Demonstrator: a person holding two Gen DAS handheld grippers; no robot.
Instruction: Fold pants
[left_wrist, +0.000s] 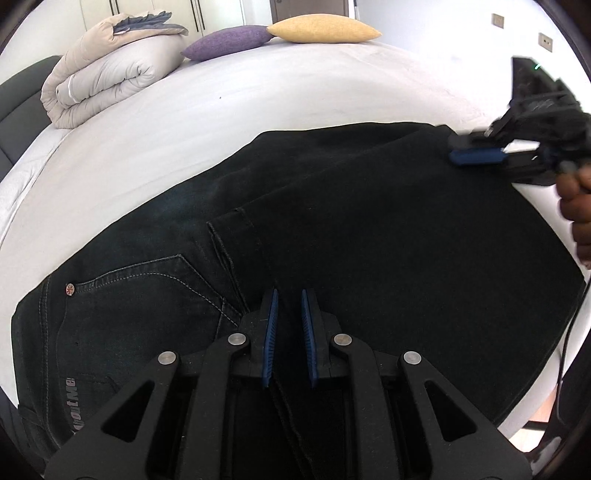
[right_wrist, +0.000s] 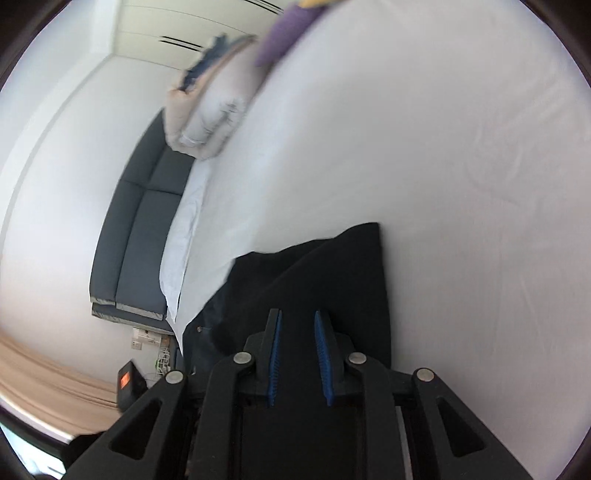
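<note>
While the black pants (left_wrist: 332, 229) lie across the white bed (left_wrist: 258, 92), doubled leg over leg with the waist and back pocket toward 8 o'clock in the left wrist view, the task appears to stand between folds. The left gripper (left_wrist: 288, 321) hangs over the seat, its blue pads nearly together; a seam of the cloth runs up between them, but whether they pinch it cannot be told. The right gripper (left_wrist: 476, 155) sits at 3 o'clock in that view, at the far edge of the legs, carried by a hand (left_wrist: 576, 206); its pads are close together, and its own camera shows dark cloth beneath them (a grip is not confirmed, the picture being blurred).

The next move, by judgement, calls for a firm pinch on the leg ends and on the waist side, then a lift that carries one end over the other without dragging the lower layer askew.

Legible marks: grey lettering beside the pocket at 8 o'clock (left_wrist: 75, 404) reads partly "out ME", the start being unclear; a small rivet (left_wrist: 69, 288) bears a pattern too small to read.

Beyond, at 11 to 12 o'clock, lie a rolled duvet (left_wrist: 107, 70), a purple cushion (left_wrist: 229, 42) and a yellow cushion (left_wrist: 323, 27).
</note>
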